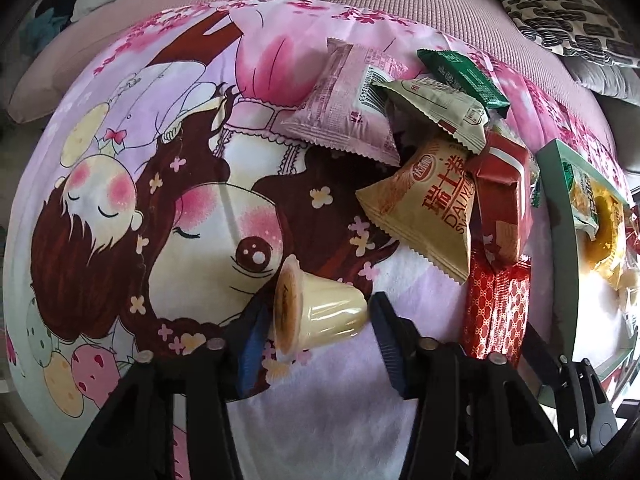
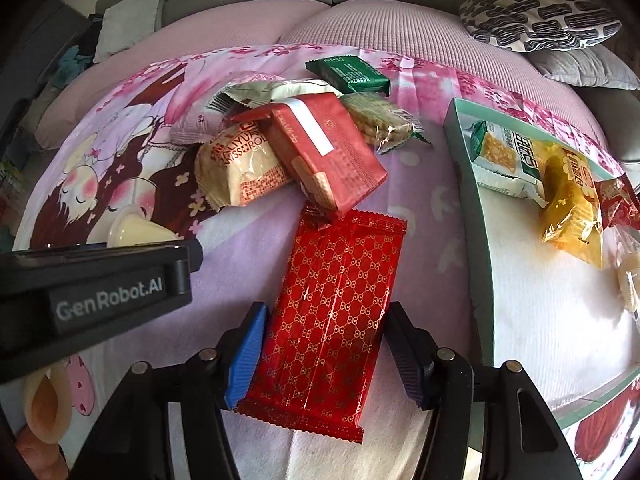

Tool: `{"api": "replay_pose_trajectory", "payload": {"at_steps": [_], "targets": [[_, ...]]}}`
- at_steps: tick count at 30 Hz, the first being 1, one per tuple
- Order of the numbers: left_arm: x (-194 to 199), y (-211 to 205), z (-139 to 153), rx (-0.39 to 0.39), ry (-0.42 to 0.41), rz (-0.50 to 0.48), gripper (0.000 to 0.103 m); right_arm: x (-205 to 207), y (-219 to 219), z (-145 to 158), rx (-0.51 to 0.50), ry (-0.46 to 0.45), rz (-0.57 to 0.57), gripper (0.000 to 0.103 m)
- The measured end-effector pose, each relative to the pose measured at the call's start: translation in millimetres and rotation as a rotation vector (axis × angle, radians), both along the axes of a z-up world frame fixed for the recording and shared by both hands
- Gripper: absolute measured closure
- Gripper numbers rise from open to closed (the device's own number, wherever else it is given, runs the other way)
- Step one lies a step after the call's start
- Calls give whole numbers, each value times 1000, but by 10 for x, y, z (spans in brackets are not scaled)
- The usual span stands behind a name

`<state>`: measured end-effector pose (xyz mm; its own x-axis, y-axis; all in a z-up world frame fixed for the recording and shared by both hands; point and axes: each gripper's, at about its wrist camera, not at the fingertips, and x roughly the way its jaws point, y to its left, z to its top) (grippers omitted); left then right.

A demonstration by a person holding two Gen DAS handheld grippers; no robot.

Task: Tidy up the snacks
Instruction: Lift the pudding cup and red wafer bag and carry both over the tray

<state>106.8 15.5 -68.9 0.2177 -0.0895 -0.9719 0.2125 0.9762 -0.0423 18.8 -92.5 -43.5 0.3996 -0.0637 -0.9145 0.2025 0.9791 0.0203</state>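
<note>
A cream pudding cup (image 1: 320,312) lies on its side on the cartoon blanket (image 1: 160,208). My left gripper (image 1: 320,320) is shut on it, one pad at the lid and one at the base. The right wrist view shows this cup (image 2: 136,232) just past the left gripper's black body (image 2: 92,280). My right gripper (image 2: 326,352) is shut on a red gold-patterned packet (image 2: 336,300), its pads against the two long edges. That packet (image 1: 496,312) lies right of the cup. A green-rimmed tray (image 2: 460,168) on the right holds a green-white packet (image 2: 504,160) and a yellow one (image 2: 572,208).
A pile of snacks lies beyond both grippers: a red packet (image 2: 328,156), a Swiss roll bag (image 2: 240,176), a clear-wrapped cracker (image 2: 380,124), a dark green packet (image 2: 348,74), a pink bag (image 1: 344,108). A patterned cushion (image 2: 540,16) sits at the back right. A person's fingers (image 2: 40,420) show low on the left.
</note>
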Motion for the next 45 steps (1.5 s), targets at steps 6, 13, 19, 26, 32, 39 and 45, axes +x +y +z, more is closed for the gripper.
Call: {"api": "replay_pose_trajectory", "payload": {"at_steps": [6,13,19,26,32,39,45], "targets": [[23,-43,15,4,-13,3,56,18,17,-3,-1,-6,-8,43],[-32,-7,156,-18,-21,0,56,-36,-40,38,12,-12,-38,54],[-128,-82,214,-14,-20,-9,56,-156,-47,37,39,-17,-44,54],[-269,-107,298,-49,-29,-14,56,-313,-148,140,126,-63,-75,55],[-383,-156,488,-65,-65,-23,56,-393,-224,287,150,-116,-91,57],[-418,-107,690,-91,-108,-18,56,-471,-272,476,162,-176,-103,57],[-449,-66,812,-105,-150,-16,56,-503,-311,595,164,-218,-114,57]]}}
